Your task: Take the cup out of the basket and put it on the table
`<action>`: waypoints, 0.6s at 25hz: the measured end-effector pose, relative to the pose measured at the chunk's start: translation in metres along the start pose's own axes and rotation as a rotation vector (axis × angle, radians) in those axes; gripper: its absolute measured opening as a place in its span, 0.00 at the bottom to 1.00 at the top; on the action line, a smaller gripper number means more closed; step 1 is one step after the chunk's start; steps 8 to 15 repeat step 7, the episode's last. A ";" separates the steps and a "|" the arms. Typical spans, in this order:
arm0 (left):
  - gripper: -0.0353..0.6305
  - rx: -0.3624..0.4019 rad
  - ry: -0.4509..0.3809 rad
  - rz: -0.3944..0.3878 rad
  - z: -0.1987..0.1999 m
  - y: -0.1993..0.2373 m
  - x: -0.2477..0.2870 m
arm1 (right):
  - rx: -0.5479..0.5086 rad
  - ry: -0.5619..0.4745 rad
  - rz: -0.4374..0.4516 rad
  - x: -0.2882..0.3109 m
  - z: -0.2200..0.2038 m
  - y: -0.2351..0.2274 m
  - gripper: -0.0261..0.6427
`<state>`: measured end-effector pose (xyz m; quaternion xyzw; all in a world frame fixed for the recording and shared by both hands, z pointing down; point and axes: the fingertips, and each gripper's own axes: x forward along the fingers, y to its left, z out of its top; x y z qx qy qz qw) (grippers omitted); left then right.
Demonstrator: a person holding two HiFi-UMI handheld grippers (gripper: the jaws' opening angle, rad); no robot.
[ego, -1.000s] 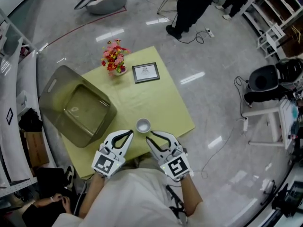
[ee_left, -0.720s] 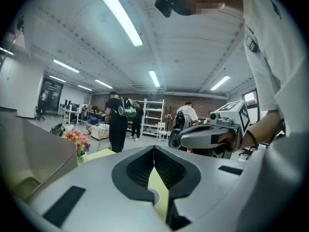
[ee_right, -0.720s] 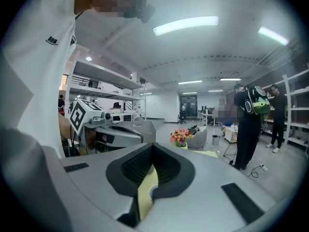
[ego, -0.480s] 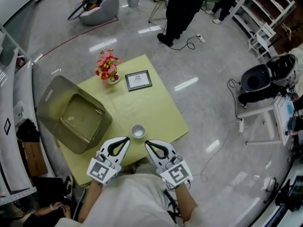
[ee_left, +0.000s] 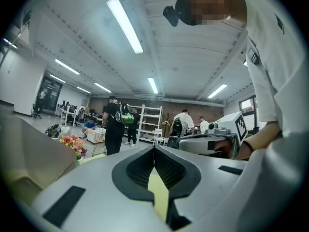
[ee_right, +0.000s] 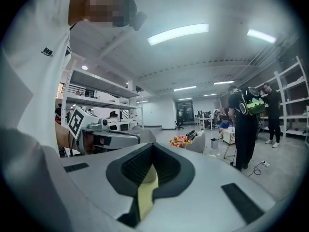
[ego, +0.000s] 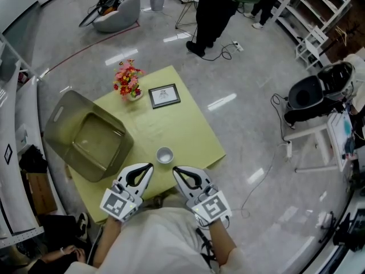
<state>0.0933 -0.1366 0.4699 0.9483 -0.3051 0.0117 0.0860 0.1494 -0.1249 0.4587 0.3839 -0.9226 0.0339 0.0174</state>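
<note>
A small white cup (ego: 164,154) stands upright on the yellow-green table (ego: 182,130), near its front edge. The translucent grey basket (ego: 85,136) hangs over the table's left side, and I see nothing in it. My left gripper (ego: 149,166) is just left of and nearer than the cup, shut and holding nothing. Just right of the cup my right gripper (ego: 175,170) is also shut and holding nothing. Neither touches the cup. In the left gripper view the left gripper (ee_left: 154,150) has its tips together; in the right gripper view the right gripper (ee_right: 153,147) does too. Both gripper views miss the cup.
A pot of red and pink flowers (ego: 128,80) and a small picture frame (ego: 164,96) stand at the table's far side. A person in black (ego: 211,10) stands on the floor beyond. White shelving (ego: 319,16) and a black chair (ego: 311,96) are at the right.
Both grippers have lifted a little and drawn slightly back from the cup, toward me. The cup has stayed in place on the table.
</note>
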 end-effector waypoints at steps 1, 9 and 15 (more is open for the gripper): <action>0.07 0.000 -0.001 0.000 0.000 -0.001 -0.001 | -0.002 -0.007 -0.001 0.000 0.001 0.001 0.05; 0.07 0.020 0.000 -0.008 -0.004 -0.008 -0.003 | -0.013 -0.022 -0.007 -0.005 0.002 0.005 0.05; 0.07 0.020 0.000 -0.008 -0.004 -0.008 -0.003 | -0.013 -0.022 -0.007 -0.005 0.002 0.005 0.05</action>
